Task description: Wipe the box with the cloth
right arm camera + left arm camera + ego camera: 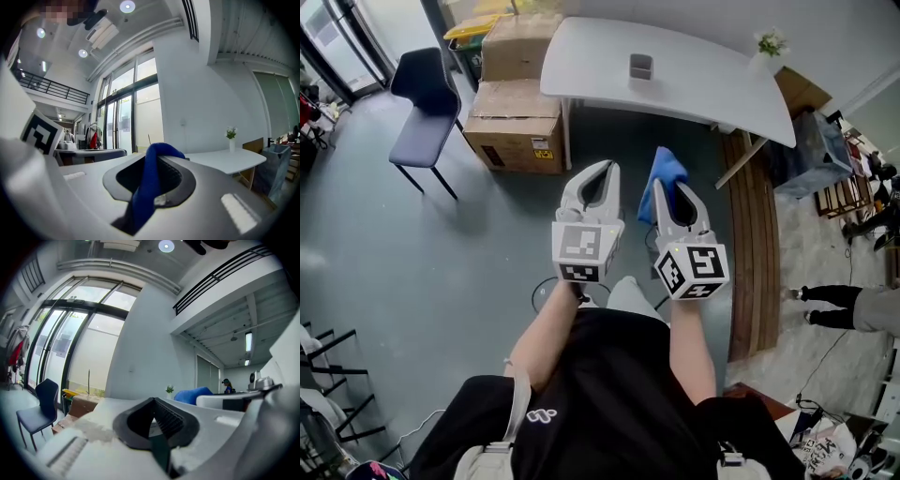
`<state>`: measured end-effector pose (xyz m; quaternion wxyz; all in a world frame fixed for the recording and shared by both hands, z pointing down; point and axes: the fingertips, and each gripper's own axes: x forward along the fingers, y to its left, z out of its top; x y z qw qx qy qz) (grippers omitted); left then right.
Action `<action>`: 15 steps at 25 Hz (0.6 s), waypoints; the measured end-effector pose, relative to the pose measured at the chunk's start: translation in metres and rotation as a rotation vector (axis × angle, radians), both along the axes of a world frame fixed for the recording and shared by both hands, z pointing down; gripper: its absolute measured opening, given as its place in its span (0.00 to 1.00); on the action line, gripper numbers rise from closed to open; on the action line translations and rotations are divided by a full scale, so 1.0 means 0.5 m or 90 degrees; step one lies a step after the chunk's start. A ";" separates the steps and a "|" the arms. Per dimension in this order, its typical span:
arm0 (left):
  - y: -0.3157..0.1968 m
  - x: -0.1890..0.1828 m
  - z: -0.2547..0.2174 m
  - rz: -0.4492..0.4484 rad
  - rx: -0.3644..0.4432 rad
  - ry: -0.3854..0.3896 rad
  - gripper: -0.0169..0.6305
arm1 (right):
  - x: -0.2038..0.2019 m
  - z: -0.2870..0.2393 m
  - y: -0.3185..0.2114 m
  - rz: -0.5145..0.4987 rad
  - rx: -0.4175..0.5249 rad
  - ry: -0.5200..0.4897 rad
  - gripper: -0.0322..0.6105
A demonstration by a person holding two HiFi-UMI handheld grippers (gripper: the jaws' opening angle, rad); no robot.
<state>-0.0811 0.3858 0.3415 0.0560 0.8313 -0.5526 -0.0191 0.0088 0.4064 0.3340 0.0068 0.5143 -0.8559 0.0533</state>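
My right gripper (673, 185) is shut on a blue cloth (659, 180), held in the air short of the white table (694, 84). In the right gripper view the cloth (149, 185) hangs from between the closed jaws (157, 152) and drapes back over them. My left gripper (602, 169) is beside it, shut with nothing in it (153, 404). The cloth (190, 394) also shows at the right of the left gripper view. A small grey box (640, 67) stands on the table, well ahead of both grippers.
Two cardboard boxes (516, 122) sit on the floor left of the table, with a dark blue chair (427, 103) further left. A small potted plant (769, 45) stands at the table's far right. A long wooden plank (755, 253) runs along the floor on the right; a person's legs (844, 305) are beyond it.
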 end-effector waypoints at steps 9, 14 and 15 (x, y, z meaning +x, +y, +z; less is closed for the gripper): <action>-0.040 0.028 0.026 0.020 -0.019 0.044 0.03 | 0.042 0.015 -0.039 0.024 -0.011 -0.005 0.13; -0.109 0.043 0.026 0.022 -0.013 0.025 0.03 | 0.072 0.013 -0.126 0.026 -0.003 -0.017 0.13; -0.127 0.042 0.029 0.018 -0.011 0.009 0.03 | 0.077 0.016 -0.149 0.028 -0.002 -0.023 0.13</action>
